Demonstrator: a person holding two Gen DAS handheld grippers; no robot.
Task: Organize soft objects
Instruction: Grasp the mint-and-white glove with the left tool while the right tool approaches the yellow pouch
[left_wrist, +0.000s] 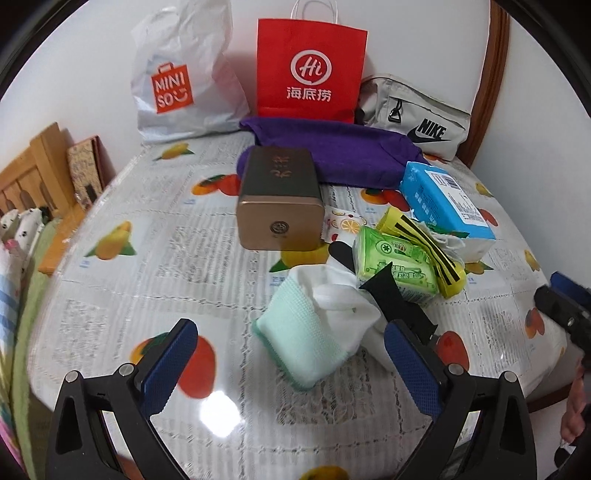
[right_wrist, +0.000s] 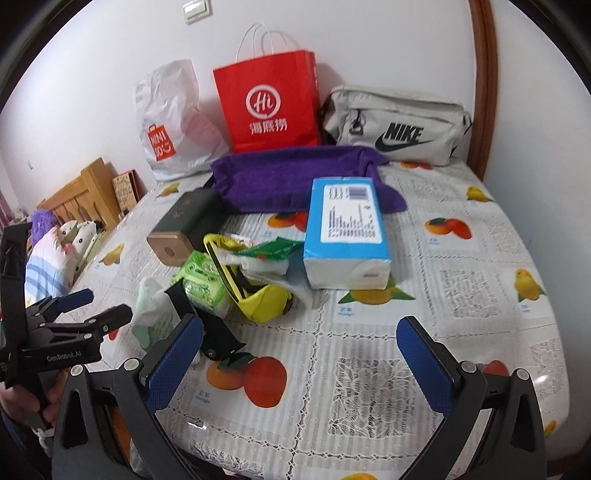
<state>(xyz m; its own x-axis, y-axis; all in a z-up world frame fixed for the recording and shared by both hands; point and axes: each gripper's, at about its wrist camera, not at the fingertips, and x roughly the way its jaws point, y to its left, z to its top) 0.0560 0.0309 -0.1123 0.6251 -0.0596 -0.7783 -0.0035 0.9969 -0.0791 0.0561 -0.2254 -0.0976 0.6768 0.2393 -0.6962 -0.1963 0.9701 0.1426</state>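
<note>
Left gripper spread wide, empty, above mint cloth; right gripper likewise released over tabletop.

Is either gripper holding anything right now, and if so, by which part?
Nothing is held. The left gripper and right gripper are both open and empty.

White wall, wooden headboard, fruit-print tablecloth

Table (fruit-print cover) bears clutter.
</note>
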